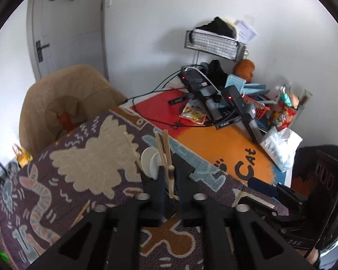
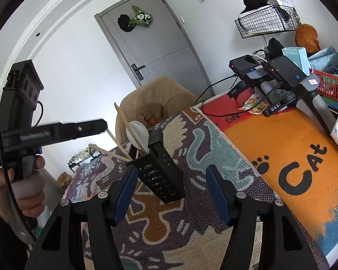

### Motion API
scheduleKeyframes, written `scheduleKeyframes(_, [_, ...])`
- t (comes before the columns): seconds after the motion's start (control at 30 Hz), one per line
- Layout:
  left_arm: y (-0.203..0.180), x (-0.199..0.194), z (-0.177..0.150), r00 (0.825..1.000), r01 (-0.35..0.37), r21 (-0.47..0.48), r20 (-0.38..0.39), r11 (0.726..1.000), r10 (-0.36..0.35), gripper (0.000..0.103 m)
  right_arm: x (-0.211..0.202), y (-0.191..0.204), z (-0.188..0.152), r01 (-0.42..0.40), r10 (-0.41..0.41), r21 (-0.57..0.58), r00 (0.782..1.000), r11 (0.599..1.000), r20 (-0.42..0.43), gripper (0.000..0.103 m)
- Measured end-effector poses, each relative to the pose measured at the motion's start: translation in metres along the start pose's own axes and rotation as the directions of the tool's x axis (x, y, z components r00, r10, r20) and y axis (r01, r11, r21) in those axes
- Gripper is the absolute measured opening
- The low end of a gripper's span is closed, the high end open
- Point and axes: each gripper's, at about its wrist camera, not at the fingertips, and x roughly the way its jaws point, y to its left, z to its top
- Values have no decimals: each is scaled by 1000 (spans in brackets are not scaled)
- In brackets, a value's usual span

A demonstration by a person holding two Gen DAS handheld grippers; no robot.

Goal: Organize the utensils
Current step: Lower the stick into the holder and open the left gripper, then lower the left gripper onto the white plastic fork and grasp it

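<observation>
Right wrist, utensil holder (image 2: pixel 161 171) between released right hand-held gripper (image 2: pixel 171 187) (pads apart)

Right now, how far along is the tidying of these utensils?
Well along. Done: white spoons and several chopsticks stand in the black holder. In hand: one more chopstick sits inside the open left gripper, over the holder; the right gripper is open and empty. Left: at least one loose chopstick lies on the patterned rug.
</observation>
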Motion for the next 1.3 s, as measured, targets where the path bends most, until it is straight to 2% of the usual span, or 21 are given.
scheduleKeyframes(0.03, [4, -4, -1, 1000, 15, -23, 17, 1000, -14, 49, 0, 2, -1, -1, 1, -5, 1000, 1000, 1, 72])
scheduleKeyframes(0.07, [11, -13, -3, 998, 19, -52, 59, 998, -16, 74, 0, 5, -2, -2, 2, -12, 1000, 1000, 4, 75])
scheduleKeyframes(0.1, [14, -19, -5, 996, 15, -67, 92, 998, -9, 86, 1, 8, -3, -3, 3, -22, 1000, 1000, 6, 77])
scheduleKeyframes(0.13, [18, -26, -6, 993, 17, -81, 121, 997, -7, 87, 2, 11, -4, -3, 3, -30, 1000, 1000, 3, 78])
scheduleKeyframes(0.27, [42, -48, -16, 986, 19, -147, 166, 989, 5, 87, 7, 26, -10, -12, 10, -65, 1000, 998, -20, 78])
scheduleKeyframes(0.43, [71, -72, -36, 978, -5, -203, 203, 979, 47, 87, 13, 49, -20, -28, 23, -130, 999, 991, -36, 93])
scheduleKeyframes(0.67, [115, -98, -72, 968, -44, -287, 225, 957, 112, 89, 28, 87, -35, -28, 11, -239, 997, 971, -72, 93])
scheduleKeyframes(0.97, [164, -115, -123, 966, -46, -383, 218, 923, 139, 88, 52, 118, -50, -64, 28, -289, 991, 955, -128, 93])
scheduleKeyframes(1.03, [173, -117, -132, 966, -56, -403, 209, 913, 152, 86, 57, 125, -53, -67, 24, -303, 989, 950, -144, 93])
scheduleKeyframes(1.3, [209, -109, -174, 978, -74, -518, 130, 852, 164, 61, 75, 138, -61, -73, 17, -306, 983, 949, -184, 93])
